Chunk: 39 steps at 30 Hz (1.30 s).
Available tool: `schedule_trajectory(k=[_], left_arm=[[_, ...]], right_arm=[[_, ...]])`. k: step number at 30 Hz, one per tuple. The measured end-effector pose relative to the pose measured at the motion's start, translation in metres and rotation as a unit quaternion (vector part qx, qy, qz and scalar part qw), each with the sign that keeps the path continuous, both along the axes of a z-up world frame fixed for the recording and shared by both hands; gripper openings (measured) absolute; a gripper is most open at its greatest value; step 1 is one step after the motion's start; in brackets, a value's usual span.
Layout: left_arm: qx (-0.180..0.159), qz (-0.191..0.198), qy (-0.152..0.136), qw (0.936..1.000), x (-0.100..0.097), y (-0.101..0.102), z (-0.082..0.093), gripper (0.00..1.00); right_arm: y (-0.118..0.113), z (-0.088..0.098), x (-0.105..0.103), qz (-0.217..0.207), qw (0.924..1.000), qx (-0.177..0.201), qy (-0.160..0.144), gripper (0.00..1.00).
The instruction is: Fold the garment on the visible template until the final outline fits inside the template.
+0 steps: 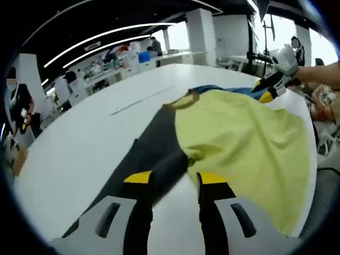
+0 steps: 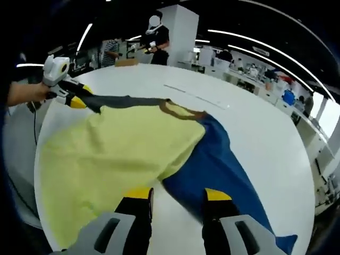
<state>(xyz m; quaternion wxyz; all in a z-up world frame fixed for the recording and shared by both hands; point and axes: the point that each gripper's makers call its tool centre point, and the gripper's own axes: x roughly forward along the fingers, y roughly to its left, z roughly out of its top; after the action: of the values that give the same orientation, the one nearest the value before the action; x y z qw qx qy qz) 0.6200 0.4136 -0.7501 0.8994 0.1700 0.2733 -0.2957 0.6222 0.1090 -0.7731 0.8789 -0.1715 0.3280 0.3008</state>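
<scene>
In the left gripper view, a white counter (image 1: 79,138) fills the left side of the frame. On it lies a soft cloth shirt (image 1: 234,138) with a yellow body, one dark grey sleeve and one blue sleeve. The dark grey sleeve (image 1: 143,159) runs down the middle toward the bottom of the frame. The left tool (image 1: 175,183) rises from the bottom there with its yellow-tipped jaws apart, one on each side of the sleeve. I think it is placed like that so it can close on the sleeve and pick it up. In the upper right of the frame, the right tool (image 1: 268,90) sits at the far end of the shirt, near the bit of blue cloth. A person's hand holds it.

In the right gripper view, the left tool (image 2: 74,98) is in the upper left of the frame, at the end of the grey sleeve. The yellow body lies in the left and middle of the frame. The blue sleeve (image 2: 223,170) runs down to the lower right. The right tool (image 2: 178,199) comes up from the bottom with its jaws apart, around where the yellow meets the blue. It is not pinching anything yet.

The shirt is spread flat with both sleeves out, so the folding looks like it has barely started. I cannot tell where the template is. A thin line marks the counter further back.
</scene>
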Motion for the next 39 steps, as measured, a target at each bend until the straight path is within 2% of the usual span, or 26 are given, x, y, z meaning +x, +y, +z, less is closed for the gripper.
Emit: schedule_trajectory(k=[3,6,11,16,20,23,26,29,39], left_arm=[[0.008,-0.006,0.005,0.9999,0.005,-0.004,-0.007,0.27],[0.037,-0.013,0.011,0.9992,0.006,-0.005,-0.014,0.23],[0.035,-0.015,0.007,0.9993,0.012,-0.011,-0.019,0.19],[0.065,-0.022,-0.002,0.9977,0.019,-0.014,-0.025,0.16],[0.059,-0.013,-0.003,0.9982,0.024,-0.015,-0.026,0.13],[0.073,-0.012,-0.004,0.9973,0.026,-0.014,-0.030,0.09],[0.070,-0.010,-0.002,0.9975,0.026,-0.014,-0.031,0.01],[0.070,-0.009,-0.006,0.9975,0.028,-0.012,-0.030,0.00],[0.063,0.009,-0.008,0.9979,0.040,-0.004,-0.028,0.00]], right_arm=[[0.003,-0.004,0.005,0.008,1.0000,-0.002,0.000,0.29],[0.007,-0.004,0.007,0.017,0.9999,0.001,-0.003,0.28],[0.015,-0.005,0.009,0.037,0.9993,0.008,-0.009,0.24],[0.019,-0.011,0.011,0.049,0.9988,0.001,-0.008,0.16],[0.023,-0.012,0.013,0.060,0.9980,-0.005,-0.017,0.11],[0.023,-0.013,0.013,0.055,0.9984,-0.006,-0.015,0.08],[0.021,-0.014,0.014,0.046,0.9988,-0.008,-0.014,0.03],[0.018,-0.012,0.019,0.032,0.9993,-0.005,-0.017,0.00],[0.006,-0.010,0.028,-0.001,0.9996,-0.013,-0.024,0.00]])
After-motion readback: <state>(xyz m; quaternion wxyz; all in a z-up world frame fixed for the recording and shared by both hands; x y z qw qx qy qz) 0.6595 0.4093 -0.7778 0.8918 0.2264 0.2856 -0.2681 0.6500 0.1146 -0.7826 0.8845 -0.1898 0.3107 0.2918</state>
